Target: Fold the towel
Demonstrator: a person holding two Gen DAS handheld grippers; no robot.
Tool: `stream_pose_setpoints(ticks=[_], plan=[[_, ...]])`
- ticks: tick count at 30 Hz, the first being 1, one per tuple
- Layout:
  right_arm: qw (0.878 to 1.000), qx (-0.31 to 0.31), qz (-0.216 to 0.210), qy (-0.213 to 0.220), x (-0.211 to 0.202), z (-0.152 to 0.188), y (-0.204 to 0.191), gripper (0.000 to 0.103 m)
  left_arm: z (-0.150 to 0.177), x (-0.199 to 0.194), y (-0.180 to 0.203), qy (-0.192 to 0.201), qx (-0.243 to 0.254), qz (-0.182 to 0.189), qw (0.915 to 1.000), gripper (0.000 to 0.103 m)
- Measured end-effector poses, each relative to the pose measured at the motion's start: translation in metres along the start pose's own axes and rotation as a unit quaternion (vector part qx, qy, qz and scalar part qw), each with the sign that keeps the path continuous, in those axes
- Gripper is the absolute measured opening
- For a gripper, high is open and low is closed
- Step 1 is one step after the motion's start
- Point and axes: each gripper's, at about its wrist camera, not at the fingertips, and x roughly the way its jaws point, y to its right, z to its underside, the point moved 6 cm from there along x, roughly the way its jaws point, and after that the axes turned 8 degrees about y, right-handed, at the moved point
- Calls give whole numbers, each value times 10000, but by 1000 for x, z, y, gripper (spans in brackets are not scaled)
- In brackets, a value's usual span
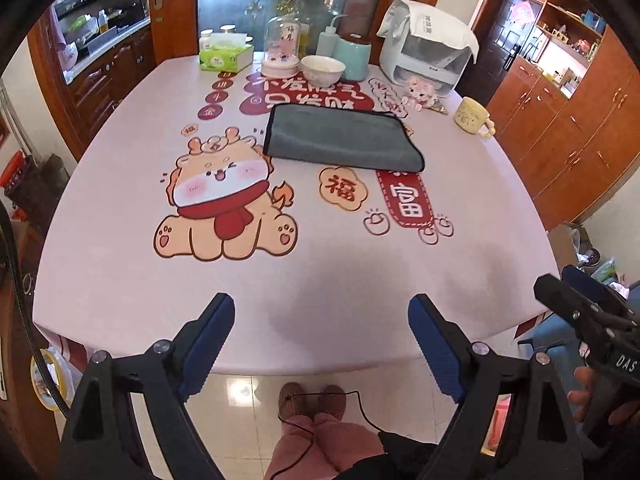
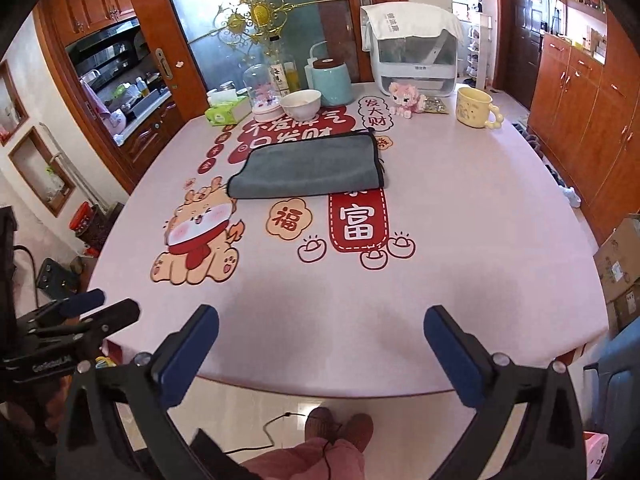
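Observation:
A grey towel (image 1: 340, 138) with a dark edge lies flat, folded into a rectangle, on the pink printed tablecloth (image 1: 280, 280) past the table's middle; it also shows in the right wrist view (image 2: 310, 168). My left gripper (image 1: 322, 340) is open and empty, held over the near table edge, far from the towel. My right gripper (image 2: 322, 354) is open and empty, also over the near edge. The right gripper shows at the right of the left wrist view (image 1: 576, 300); the left gripper shows at the left of the right wrist view (image 2: 100, 308).
At the table's back stand a tissue box (image 1: 226, 58), a glass dome (image 1: 282, 46), a white bowl (image 1: 323, 69), a teal canister (image 1: 352, 58), a white appliance (image 1: 426, 46), a pink toy (image 1: 420, 92) and a yellow mug (image 1: 474, 117). Wooden cabinets (image 1: 580, 120) stand at the right.

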Motion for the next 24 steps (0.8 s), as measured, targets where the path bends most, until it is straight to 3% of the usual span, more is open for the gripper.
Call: stream_pose_setpoints(ticks=[5, 9, 12, 17, 24], plan=[[9999, -47, -57, -137, -11, -5, -2, 103, -14, -17, 12, 117, 64, -61, 9999, 88], [9998, -106, -160, -32, -24, -10, -10, 103, -26, -30, 19, 301, -17, -7, 9995, 88], [9997, -103, -217, 4, -31, -11, -16, 103, -34, -38, 25, 487, 133, -167, 9986, 88], [9996, -103, -265, 23, -31, -13, -26, 103, -39, -38, 27, 580, 73, -137, 9982, 88], [9998, -70, -118, 167, -28, -19, -32, 103, -48, -35, 20, 888, 68, -367, 9953, 88]])
